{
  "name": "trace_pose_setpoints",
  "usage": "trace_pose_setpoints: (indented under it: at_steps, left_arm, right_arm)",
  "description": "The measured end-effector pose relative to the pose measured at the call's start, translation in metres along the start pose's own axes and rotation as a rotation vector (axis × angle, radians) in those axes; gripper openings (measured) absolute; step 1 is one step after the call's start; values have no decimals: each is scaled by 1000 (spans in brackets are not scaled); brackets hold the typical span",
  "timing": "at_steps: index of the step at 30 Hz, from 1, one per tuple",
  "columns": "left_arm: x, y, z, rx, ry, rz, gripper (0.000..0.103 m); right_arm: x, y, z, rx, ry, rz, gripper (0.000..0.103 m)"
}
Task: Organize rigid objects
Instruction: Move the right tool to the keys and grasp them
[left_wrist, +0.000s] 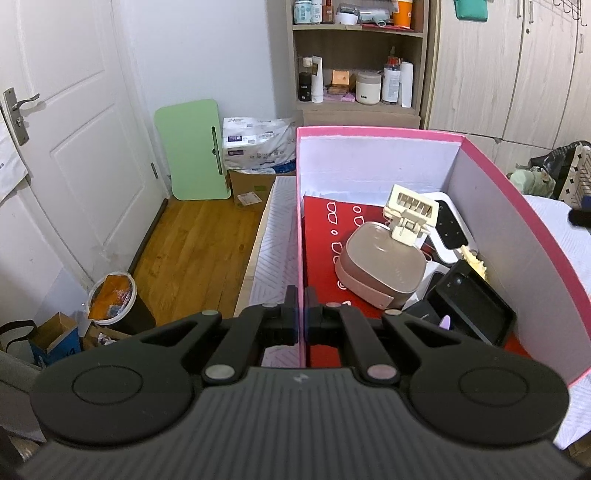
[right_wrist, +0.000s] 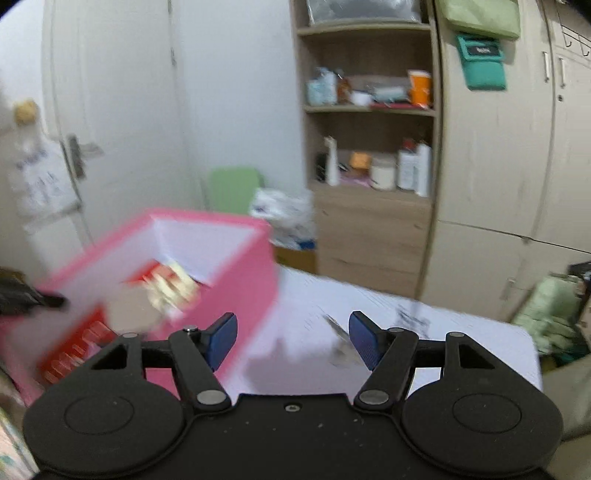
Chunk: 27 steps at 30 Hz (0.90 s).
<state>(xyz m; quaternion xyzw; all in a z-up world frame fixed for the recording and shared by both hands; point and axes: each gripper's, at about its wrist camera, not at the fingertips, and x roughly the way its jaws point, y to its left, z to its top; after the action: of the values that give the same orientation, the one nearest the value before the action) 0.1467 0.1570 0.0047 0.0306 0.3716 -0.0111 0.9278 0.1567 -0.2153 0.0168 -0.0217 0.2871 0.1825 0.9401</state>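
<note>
Bed (right_wrist: 424, 354) with a white quilted cover carries everything here; it sits in a small room with a wardrobe (left_wrist: 498, 74) and an open shelf unit (left_wrist: 358, 59) behind it.

Pink box (left_wrist: 517, 192) sits on the bed near its left edge, open top, white inside, red liner on the floor of it. It is the collecting bin for the rigid stuff.

Inside the box: a beige rounded case (left_wrist: 380, 269) in the middle, a cream plastic clip piece (left_wrist: 410, 214) leaning on top of it, a black tray-like item (left_wrist: 472, 306) to the right, a white-and-black flat device behind. All piled loosely, touching each other.

Left gripper (left_wrist: 301, 317): jaws clenched on the near left wall of the pink box, thin wall pinched between them. Probably steadying the box so it does not slide while things get dropped in.

Right gripper (right_wrist: 293, 339): jaws released and wide apart, nothing between them, over the bare bed cover just right of the box. View is blurred. A small blurry thing (right_wrist: 338, 350) lies ahead of it on the cover, possibly the next pick; cannot tell what it is.
</note>
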Motion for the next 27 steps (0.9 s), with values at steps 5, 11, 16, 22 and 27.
trace_pose_setpoints:
  at_steps: [5,11,16,22,27]
  left_arm:
    - [1,0,0,4,15,-2,2]
    - [7,0,-1,-6,27,-2,2]
    - [7,-1,-1,-5,33,-1,2]
    - [8,-2,0,-5,31,-7,2]
    - [8,-1,-1,-8,28,-11,2]
  right_arm:
    - [25,-14,-23,-40,52,-65,75]
    - [64,-21,-23,-34,86,-69,77]
    - [103,-21,-20,-30,120,-113,77]
    - [106,-27,-25,56,87,-127,23]
    - [90,-32,-25,139,70,-93,23]
